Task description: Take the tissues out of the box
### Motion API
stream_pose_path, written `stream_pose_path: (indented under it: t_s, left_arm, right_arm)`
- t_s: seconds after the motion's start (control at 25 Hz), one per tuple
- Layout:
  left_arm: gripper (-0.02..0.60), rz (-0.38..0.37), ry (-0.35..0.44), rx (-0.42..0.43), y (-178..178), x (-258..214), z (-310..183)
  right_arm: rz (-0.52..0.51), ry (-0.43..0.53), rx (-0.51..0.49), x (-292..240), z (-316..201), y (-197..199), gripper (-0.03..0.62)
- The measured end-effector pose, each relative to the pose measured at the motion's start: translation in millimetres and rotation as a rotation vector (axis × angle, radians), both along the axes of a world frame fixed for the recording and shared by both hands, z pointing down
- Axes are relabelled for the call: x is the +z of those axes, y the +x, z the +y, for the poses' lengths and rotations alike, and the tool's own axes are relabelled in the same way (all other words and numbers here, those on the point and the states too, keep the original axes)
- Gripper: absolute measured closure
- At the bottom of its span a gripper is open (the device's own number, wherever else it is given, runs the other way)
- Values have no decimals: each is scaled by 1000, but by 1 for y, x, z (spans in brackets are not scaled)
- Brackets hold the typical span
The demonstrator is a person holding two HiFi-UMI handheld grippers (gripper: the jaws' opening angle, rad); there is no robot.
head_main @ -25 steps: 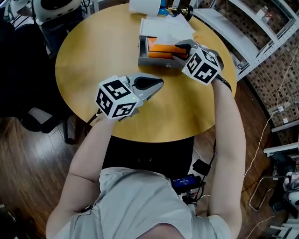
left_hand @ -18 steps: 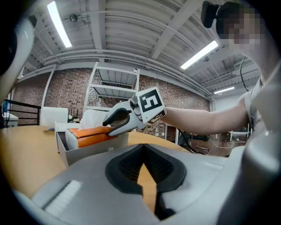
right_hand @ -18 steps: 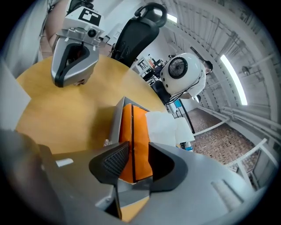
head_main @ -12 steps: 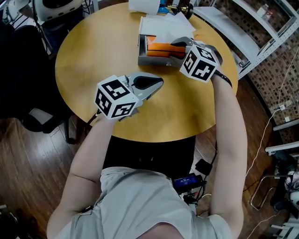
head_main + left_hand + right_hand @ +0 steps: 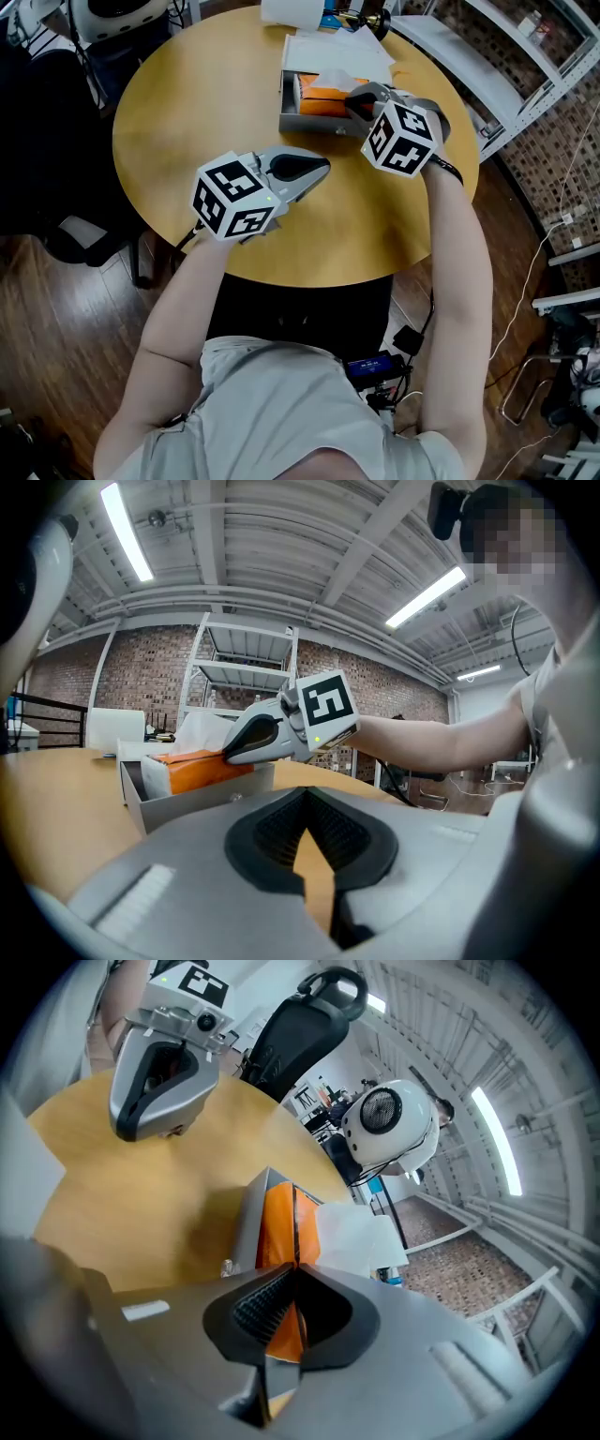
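Observation:
A grey open box (image 5: pixel 286 120) stands at the far side of the round wooden table (image 5: pixel 187 103). An orange tissue pack (image 5: pixel 321 101) lies in it, also seen as the orange pack (image 5: pixel 279 1227) in the right gripper view. My right gripper (image 5: pixel 357 101) is at the box's right end. Its jaws are closing, and the pads pinch the top fold of the pack (image 5: pixel 298 1274). My left gripper (image 5: pixel 319 170) rests low over the table in front of the box, shut with nothing in it (image 5: pixel 305 803).
White tissues (image 5: pixel 339 52) lie spread just behind the box, and a white roll (image 5: pixel 291 11) stands at the table's far edge. A metal shelf (image 5: pixel 487 66) is at the right. Bare tabletop lies to the left of the box.
My right gripper's jaws have gone from wide apart to closed on the orange pack, and it has drawn back slightly towards me. My left gripper has stayed put.

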State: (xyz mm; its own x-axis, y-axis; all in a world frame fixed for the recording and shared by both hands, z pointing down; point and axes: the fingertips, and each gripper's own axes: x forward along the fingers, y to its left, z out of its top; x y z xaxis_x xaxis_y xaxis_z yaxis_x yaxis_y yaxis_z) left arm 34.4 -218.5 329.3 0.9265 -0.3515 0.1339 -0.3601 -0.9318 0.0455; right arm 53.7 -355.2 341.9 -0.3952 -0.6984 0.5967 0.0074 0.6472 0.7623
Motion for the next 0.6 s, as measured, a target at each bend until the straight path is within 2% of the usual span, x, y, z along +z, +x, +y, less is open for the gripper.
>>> stream_pose_path:
  t_s: [0.16, 0.28, 0.4, 0.6]
  left_arm:
    - [581, 0, 0, 1, 0, 1, 0]
    - [581, 0, 0, 2, 1, 0, 0]
    - [581, 2, 0, 1, -1, 0, 0]
    - [581, 0, 2, 2, -2, 0, -1]
  right_arm:
    - [-26, 144, -7, -28, 7, 7, 577]
    - [-82, 209, -6, -59, 24, 16, 577]
    - [-122, 222, -1, -74, 55, 24, 576]
    - [-132, 185, 25, -42, 96, 33, 574]
